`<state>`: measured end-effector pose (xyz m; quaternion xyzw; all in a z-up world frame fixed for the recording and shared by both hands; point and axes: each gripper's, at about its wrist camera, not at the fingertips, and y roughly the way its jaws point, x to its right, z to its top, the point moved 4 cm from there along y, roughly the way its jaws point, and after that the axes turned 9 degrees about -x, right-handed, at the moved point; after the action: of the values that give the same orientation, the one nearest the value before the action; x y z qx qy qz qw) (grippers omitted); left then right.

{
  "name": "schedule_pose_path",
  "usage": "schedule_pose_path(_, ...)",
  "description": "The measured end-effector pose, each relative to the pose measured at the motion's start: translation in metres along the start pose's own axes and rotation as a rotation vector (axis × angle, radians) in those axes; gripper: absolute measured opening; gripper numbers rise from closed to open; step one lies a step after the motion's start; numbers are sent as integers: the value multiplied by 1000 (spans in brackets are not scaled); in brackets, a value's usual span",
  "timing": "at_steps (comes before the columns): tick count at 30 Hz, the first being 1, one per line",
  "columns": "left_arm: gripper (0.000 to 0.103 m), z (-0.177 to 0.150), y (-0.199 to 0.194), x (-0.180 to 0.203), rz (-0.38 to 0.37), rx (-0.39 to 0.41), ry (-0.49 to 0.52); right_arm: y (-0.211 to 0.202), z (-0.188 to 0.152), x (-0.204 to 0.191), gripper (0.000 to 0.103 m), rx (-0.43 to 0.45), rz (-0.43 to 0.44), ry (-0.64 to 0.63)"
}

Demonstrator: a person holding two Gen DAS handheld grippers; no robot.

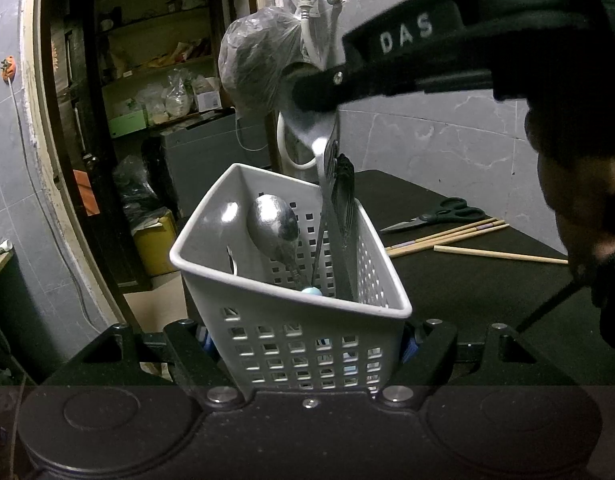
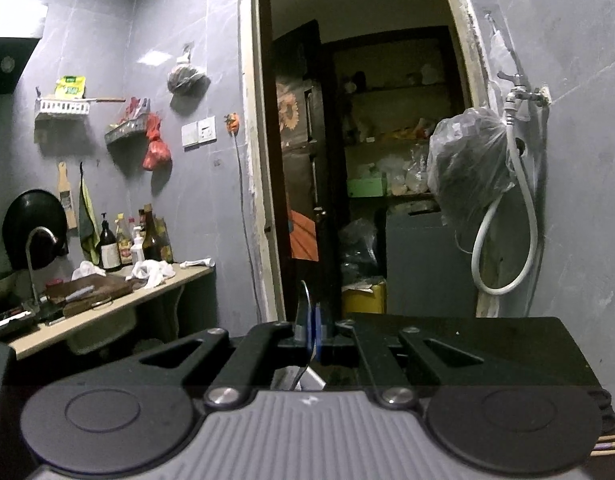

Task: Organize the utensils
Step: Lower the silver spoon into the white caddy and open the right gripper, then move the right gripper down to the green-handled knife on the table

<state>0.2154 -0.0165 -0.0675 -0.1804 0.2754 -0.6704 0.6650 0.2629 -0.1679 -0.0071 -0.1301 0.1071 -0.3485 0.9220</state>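
Note:
My left gripper point(image 1: 307, 342) is shut on the sides of a white perforated utensil basket point(image 1: 291, 320), held tilted over the near edge of the black table point(image 1: 467, 288). Inside the basket stand a metal spoon point(image 1: 273, 228) with a pale blue handle end, a white spoon point(image 1: 225, 216) and a dark fork point(image 1: 344, 196). Above the basket, my right gripper point(image 1: 311, 96) is shut on the bowl of another metal spoon point(image 1: 313, 132), whose handle reaches down into the basket. The right wrist view shows that spoon point(image 2: 305, 300) edge-on between the pads of my right gripper point(image 2: 313, 324).
Black-handled scissors point(image 1: 443, 216) and several wooden chopsticks point(image 1: 447, 236) lie on the table to the right. A plastic bag point(image 1: 255, 60) hangs from a wall tap with a white hose point(image 2: 503, 264). A dark doorway point(image 2: 347, 160) lies behind; a cluttered counter point(image 2: 107, 300) stands left.

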Motion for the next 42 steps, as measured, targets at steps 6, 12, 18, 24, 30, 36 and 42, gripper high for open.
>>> schedule_pose_path(6, 78, 0, 0, 0, 0, 0, -1, 3, -8, -3, 3, -29, 2, -4)
schedule_pose_path(12, 78, 0, 0, 0, 0, 1, 0, 4, -12, -2, 4, -48, 0, 2)
schedule_pose_path(18, 78, 0, 0, 0, 0, 0, 0, 7, -15, 0, 8, -71, 1, 4)
schedule_pose_path(24, 78, 0, 0, 0, 0, 1, 0, 6, -16, 0, 19, -80, 20, 10)
schedule_pose_path(30, 78, 0, 0, 0, 0, 1, 0, 1, -12, 1, 34, -53, 32, 7)
schedule_pose_path(36, 78, 0, 0, 0, 0, 0, 0, -16, 3, 10, 79, 31, -16, 24)
schedule_pose_path(42, 79, 0, 0, 0, 1, 1, 1, -30, 11, 33, 103, 88, -134, 58)
